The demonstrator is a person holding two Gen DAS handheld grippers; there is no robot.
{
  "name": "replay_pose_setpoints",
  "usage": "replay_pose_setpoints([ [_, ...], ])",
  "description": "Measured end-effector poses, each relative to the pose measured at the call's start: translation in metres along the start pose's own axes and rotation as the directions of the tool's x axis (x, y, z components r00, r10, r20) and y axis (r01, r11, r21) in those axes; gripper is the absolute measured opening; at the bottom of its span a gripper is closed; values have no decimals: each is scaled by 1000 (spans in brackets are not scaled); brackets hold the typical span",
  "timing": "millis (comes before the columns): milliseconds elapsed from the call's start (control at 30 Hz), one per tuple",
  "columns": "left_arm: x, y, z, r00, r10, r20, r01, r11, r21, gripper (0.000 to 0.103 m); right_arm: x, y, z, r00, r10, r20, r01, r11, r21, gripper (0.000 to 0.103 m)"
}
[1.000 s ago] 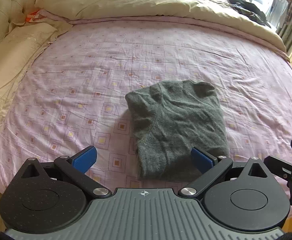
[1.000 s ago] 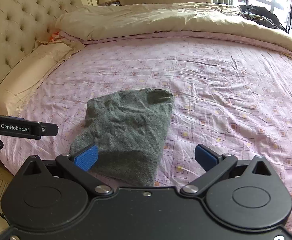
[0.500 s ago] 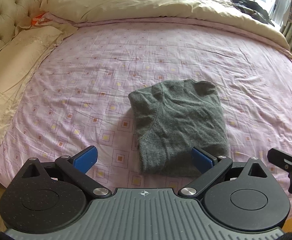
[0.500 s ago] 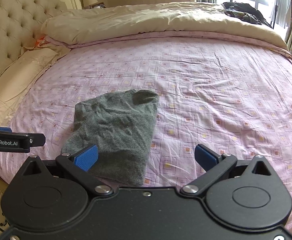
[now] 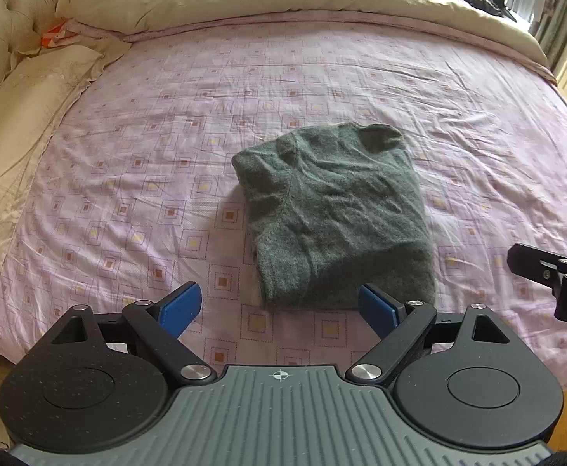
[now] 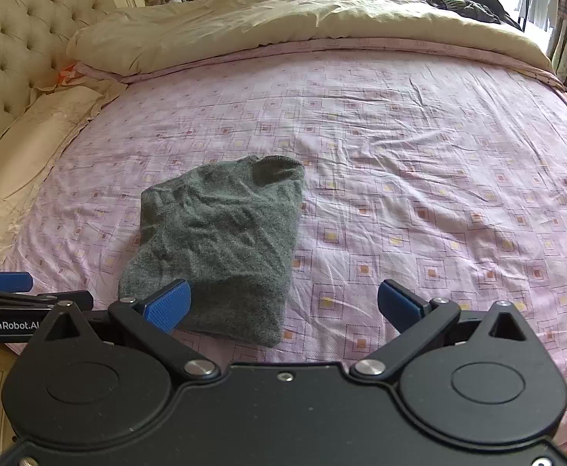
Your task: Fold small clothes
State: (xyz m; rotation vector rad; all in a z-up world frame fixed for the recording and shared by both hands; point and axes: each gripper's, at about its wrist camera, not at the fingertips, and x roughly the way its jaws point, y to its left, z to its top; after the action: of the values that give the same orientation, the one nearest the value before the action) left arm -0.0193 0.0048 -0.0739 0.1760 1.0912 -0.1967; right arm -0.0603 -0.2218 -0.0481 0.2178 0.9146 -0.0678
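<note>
A folded grey sweater (image 5: 333, 213) lies on the pink bedsheet (image 5: 167, 155), near the sheet's front edge, with bare sheet all around it. The left gripper (image 5: 279, 306) and right gripper (image 6: 283, 303) hover just in front of the sweater, both spread wide, holding nothing. A beige duvet (image 6: 283, 19) is bunched beyond the sweater.
</note>
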Motion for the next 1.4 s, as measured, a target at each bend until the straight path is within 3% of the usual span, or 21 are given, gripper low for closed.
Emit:
replay_pose_setpoints([
  [567,6,14,-7,997,7,-71,-12,998,-66,88,3,4,3,999,47,-19,-47,999,24,102],
  [1400,10,1,-5,996,1,-90,-5,999,-45,88,8,-4,3,997,75,-29,-72,994,86,102],
])
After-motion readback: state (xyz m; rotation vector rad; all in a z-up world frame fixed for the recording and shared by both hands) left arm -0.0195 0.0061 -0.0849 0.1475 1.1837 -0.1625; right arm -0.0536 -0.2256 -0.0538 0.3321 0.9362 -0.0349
